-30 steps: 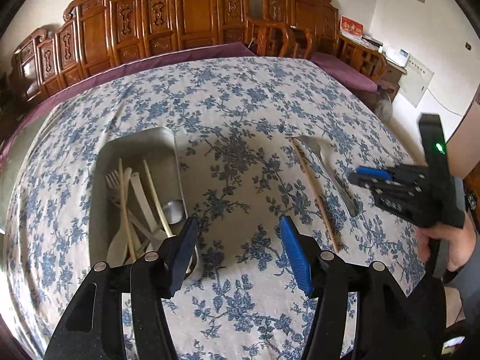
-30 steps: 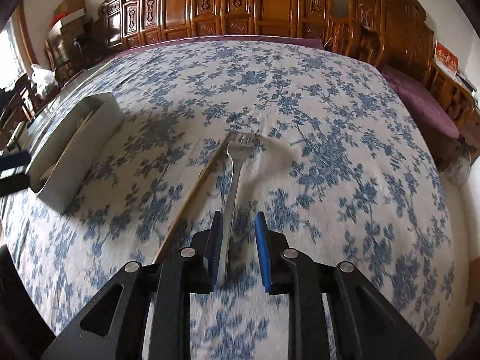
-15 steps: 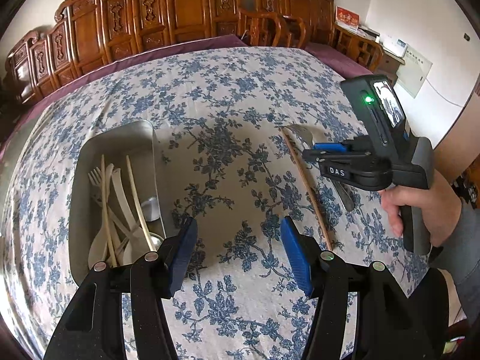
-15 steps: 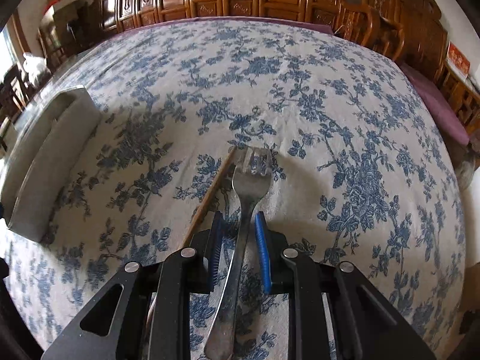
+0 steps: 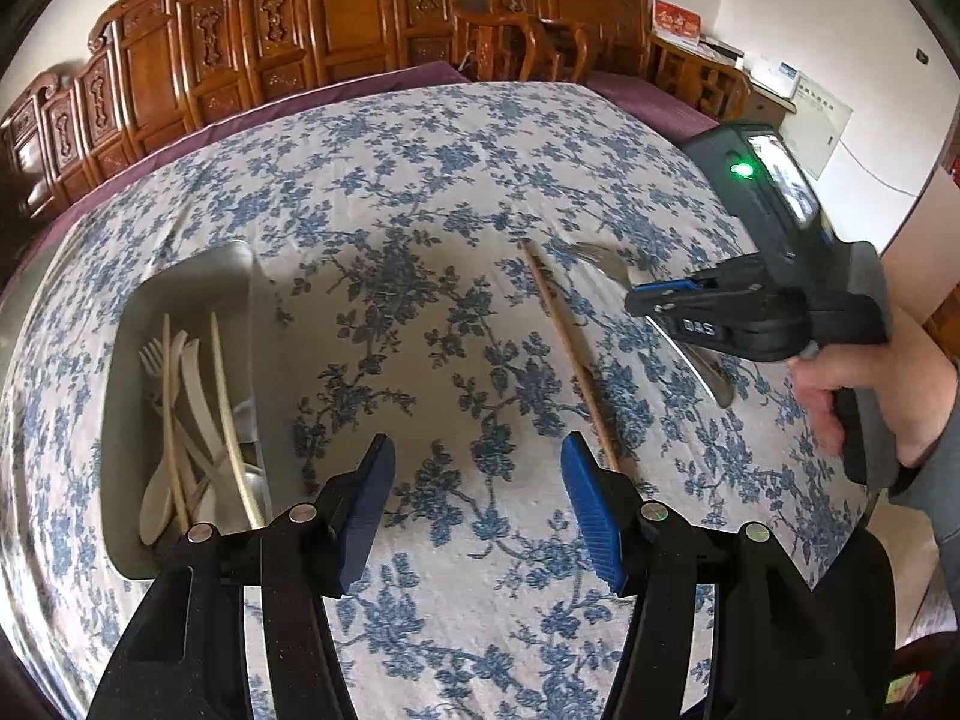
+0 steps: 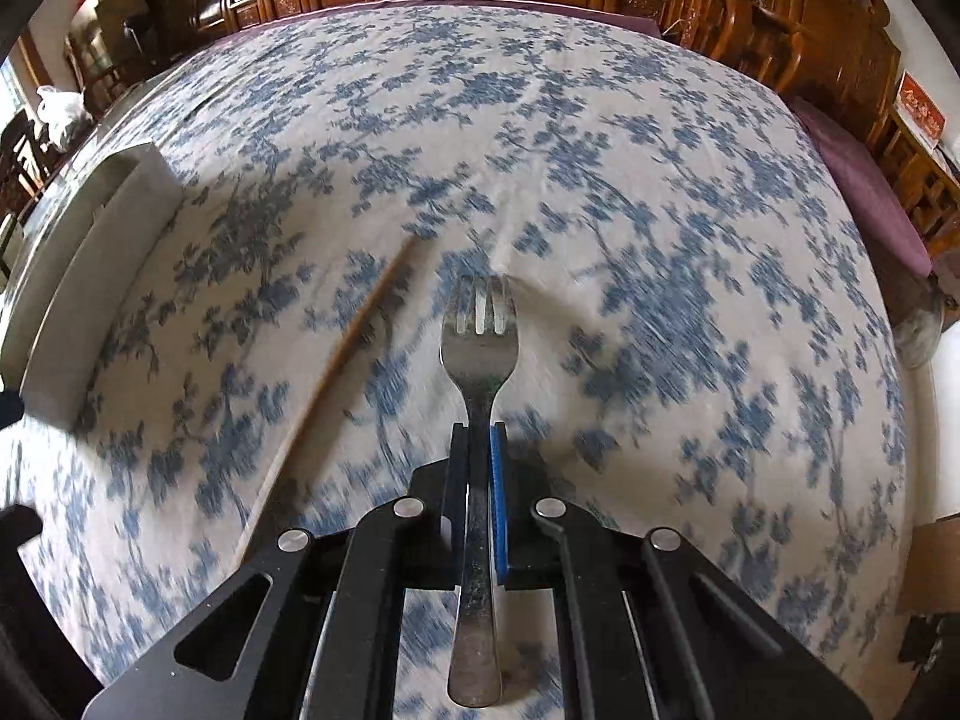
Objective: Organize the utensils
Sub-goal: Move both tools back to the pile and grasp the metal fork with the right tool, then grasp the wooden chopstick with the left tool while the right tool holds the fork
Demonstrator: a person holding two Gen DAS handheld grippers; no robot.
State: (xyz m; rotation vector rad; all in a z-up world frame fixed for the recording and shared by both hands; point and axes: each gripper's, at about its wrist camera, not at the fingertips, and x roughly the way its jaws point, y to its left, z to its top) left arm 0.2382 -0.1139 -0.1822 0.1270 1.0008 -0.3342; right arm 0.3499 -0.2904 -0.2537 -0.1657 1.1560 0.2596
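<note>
- Between the pads of the right claw (image 6: 478,438): a metal fork (image 6: 478,360), clamped on its neck w/ the pads tight on both sides; tines point fwd away from the claw, handle runs back under the claw body.
- Fork looks lifted clear of the counter (image 6: 660,180), judging by the blurred cloth below and the left view, where its handle hangs beneath the claw; can't tell how far clear.
- Left of the right claw, lying flat on the cloth: one wooden chopstick (image 6: 336,372), not touched by anything.
- Farther left of the right claw: the metal tray (image 6: 90,252), only its side wall showing from here.
- Left claw (image 5: 477,504): spread wide, nothing between the pads, hovering over bare cloth. Tray (image 5: 198,276) sits just left of it, already holding pale utensils and chopsticks (image 5: 180,420). The loose chopstick (image 5: 567,354) runs just right of its right pad.
- Step in hand, as I read it: pick is done, fork is in carry phase toward the tray.
- Next move calls for: swing the right claw left across the counter, over the chopstick w/o snagging it, line the fork lengthwise w/ the tray, lower it, then let go.
- After that prob. the chopstick; the left claw is nearest to it.
</note>
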